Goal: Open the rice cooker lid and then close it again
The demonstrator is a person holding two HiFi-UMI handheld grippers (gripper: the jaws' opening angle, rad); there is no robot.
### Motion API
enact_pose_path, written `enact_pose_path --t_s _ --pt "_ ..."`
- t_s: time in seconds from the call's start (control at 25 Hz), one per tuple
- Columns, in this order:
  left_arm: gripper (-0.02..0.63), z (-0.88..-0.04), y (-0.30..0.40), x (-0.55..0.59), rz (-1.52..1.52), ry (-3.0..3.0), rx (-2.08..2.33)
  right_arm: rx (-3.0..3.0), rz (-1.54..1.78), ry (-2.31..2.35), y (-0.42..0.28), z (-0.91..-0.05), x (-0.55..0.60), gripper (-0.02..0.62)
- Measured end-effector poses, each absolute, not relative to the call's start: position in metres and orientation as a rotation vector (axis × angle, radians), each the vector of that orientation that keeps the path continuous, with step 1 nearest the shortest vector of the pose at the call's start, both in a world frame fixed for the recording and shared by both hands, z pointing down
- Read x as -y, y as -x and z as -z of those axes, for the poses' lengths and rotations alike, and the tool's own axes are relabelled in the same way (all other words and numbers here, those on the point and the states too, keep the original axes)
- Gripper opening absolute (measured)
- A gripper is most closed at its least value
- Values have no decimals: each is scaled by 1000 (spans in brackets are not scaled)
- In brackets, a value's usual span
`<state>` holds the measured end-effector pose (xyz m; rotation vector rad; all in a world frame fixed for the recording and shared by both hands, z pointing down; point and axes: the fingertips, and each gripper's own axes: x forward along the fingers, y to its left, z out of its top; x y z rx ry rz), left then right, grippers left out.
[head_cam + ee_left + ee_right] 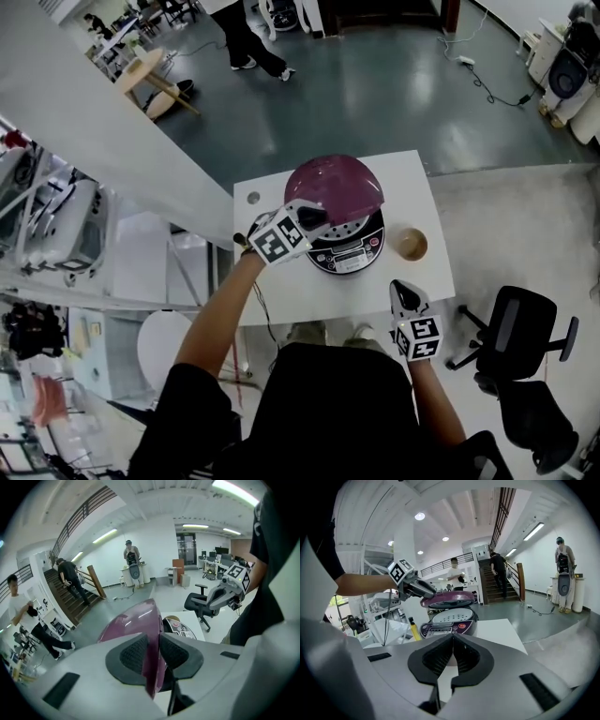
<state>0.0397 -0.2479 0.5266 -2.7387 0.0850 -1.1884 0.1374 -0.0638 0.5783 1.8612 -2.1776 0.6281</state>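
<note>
A rice cooker (349, 246) with a dark body and a control panel (440, 629) stands on the white table (281, 291). Its purple lid (333, 190) is partly raised, hinged at the far side. My left gripper (314, 218) is shut on the lid's front-left edge; in the left gripper view the purple lid (140, 634) runs between the two pads (133, 653). My right gripper (405, 295) hovers over the table's front right, shut with nothing in it, its fingers (440, 656) touching.
A small brown cup (411, 244) sits on the table right of the cooker. A black office chair (516, 347) stands to the right of the table. A yellow bottle (412, 627) stands beyond the cooker. People stand on the floor and stairs further off.
</note>
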Motion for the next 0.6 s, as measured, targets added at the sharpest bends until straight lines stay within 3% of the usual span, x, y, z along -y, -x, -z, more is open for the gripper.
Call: enact_pose_path --t_s 0.6 --pt "77 -558 -43 231 1242 2613 -115 2188 -612 -1909 -138 -572 80 2"
